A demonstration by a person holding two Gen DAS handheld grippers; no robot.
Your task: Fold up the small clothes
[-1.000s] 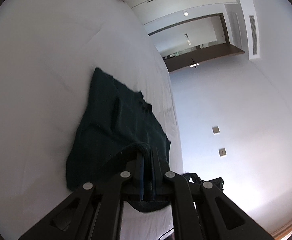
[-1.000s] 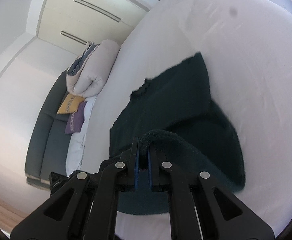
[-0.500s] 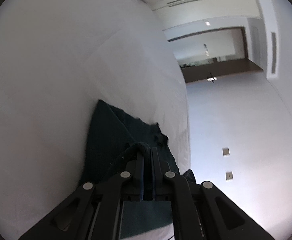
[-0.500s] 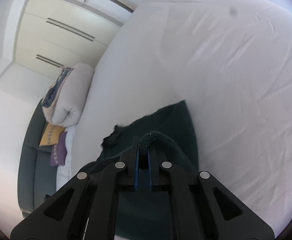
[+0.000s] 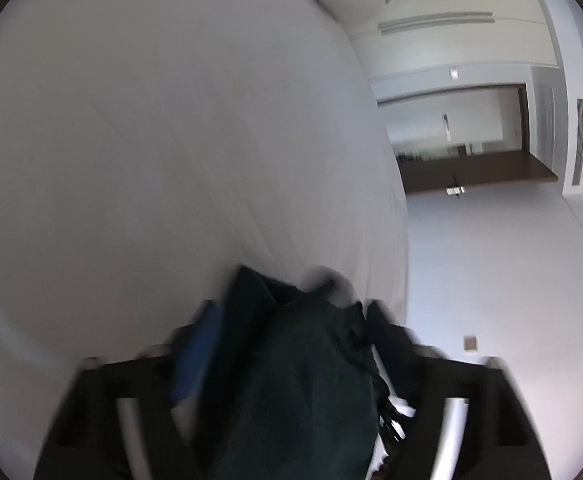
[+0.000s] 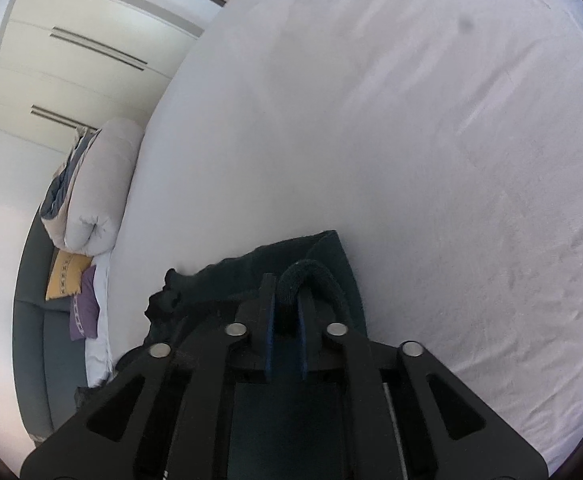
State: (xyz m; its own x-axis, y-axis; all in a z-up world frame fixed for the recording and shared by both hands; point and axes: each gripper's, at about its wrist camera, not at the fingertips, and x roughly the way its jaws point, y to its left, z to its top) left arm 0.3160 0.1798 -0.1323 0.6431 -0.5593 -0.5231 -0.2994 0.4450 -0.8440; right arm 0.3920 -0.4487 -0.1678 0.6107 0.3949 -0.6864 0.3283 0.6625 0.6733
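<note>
A dark green garment (image 5: 291,380) lies bunched on the white bed (image 5: 151,140). My left gripper (image 5: 295,320) is blurred; its jaws are opening wide, and the cloth lies loose between the blue-padded fingers (image 5: 205,332) without being pinched. In the right wrist view the same garment (image 6: 331,256) is folded over itself. My right gripper (image 6: 285,296) has a thick rolled hem arching up from between its blue pads (image 6: 269,320). Its jaws are opening slightly, with the hem still filling the narrow gap. The rest of the garment is hidden under both grippers.
White sheet (image 6: 411,140) spreads ahead and to the right. A rolled duvet (image 6: 99,192) sits at the bed's left edge. Beside it is a dark sofa (image 6: 31,340) with a yellow cushion (image 6: 65,276) and a purple one (image 6: 85,312). The bed edge, floor and a doorway (image 5: 451,132) lie right of the left gripper.
Both grippers moved forward and down over the bed, carrying the garment's edge over the rest of it. The left jaws went from shut on cloth to wide apart; the right jaws parted slightly.
</note>
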